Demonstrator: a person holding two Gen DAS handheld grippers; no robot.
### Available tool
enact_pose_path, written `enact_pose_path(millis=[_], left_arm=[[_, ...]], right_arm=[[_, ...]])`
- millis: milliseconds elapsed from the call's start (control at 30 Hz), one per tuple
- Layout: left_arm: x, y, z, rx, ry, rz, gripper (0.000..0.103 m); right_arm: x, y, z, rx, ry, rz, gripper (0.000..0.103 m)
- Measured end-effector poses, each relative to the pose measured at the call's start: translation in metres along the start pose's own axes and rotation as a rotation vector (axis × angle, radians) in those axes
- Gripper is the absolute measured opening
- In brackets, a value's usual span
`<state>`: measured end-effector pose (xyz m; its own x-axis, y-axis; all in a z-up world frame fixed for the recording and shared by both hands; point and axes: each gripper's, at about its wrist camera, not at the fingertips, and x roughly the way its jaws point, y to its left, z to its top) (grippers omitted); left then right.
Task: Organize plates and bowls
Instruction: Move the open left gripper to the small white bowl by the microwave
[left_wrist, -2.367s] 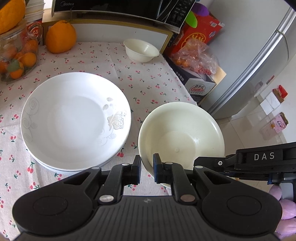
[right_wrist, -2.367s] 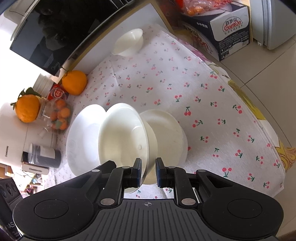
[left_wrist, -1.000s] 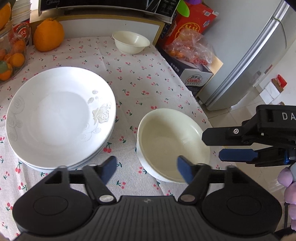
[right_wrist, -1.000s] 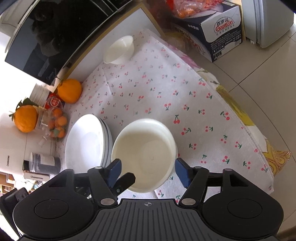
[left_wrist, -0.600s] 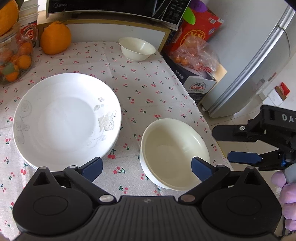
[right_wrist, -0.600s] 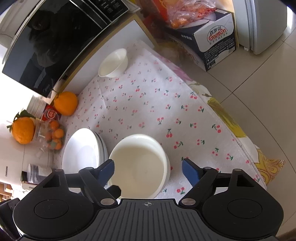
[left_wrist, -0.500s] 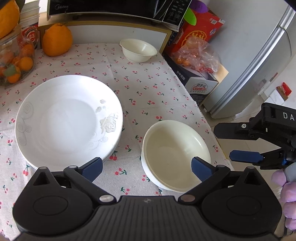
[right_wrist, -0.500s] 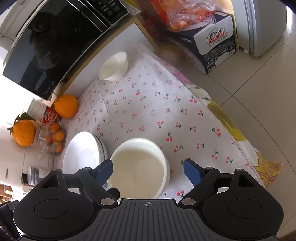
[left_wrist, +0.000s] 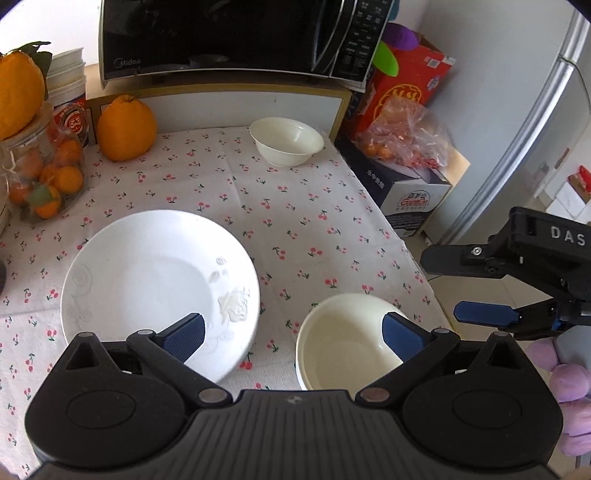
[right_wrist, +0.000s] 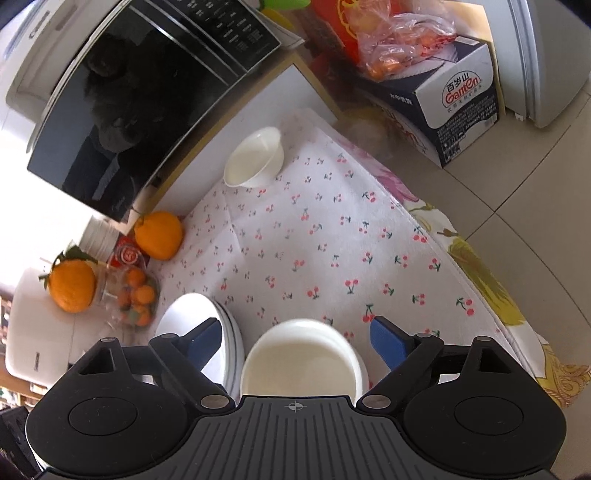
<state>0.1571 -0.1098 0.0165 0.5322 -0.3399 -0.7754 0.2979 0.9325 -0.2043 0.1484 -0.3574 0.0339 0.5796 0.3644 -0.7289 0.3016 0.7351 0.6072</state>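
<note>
We keep the left gripper (left_wrist: 293, 334) and the right gripper (right_wrist: 297, 338) both spread wide, empty, above the bowl (left_wrist: 343, 339) beside the plates (left_wrist: 147, 277).

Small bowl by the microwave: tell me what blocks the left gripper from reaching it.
Nothing visible does. Bare cherry tablecloth lies between the open left gripper and the small bowl; the plate stack and cream bowl sit to either side.

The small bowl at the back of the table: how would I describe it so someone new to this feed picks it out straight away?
Find the black microwave behind the cherry-print tablecloth. Just in front of its right end, at the table's far right corner, sits the small cream bowl, standing alone. It is smaller and deeper than the stacked cream bowls at the near edge, and unlike the flat white plates.
</note>
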Motion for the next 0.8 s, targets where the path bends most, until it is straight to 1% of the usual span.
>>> enact_pose_path(millis=[67,167,433,600,800], left_arm=[[0.001,0.001,0.008,0.0,0.0,0.01,0.102],[0.003,0.004,0.019,-0.012,0.002,0.048,0.102],[0.005,0.012,0.051,-0.017,-0.016,0.126,0.102],[0.018,0.018,0.073,-0.006,-0.034,0.188,0.102],[0.039,0.021,0.098,0.013,-0.04,0.239,0.102]], right_arm=[[0.002,0.002,0.006,0.032,0.019,0.031,0.089],[0.005,0.008,0.016,0.076,0.026,0.048,0.089],[0.023,0.029,0.047,0.109,0.037,0.077,0.089],[0.043,0.033,0.068,0.125,0.04,0.068,0.089],[0.072,0.028,0.097,0.177,0.049,0.061,0.089]])
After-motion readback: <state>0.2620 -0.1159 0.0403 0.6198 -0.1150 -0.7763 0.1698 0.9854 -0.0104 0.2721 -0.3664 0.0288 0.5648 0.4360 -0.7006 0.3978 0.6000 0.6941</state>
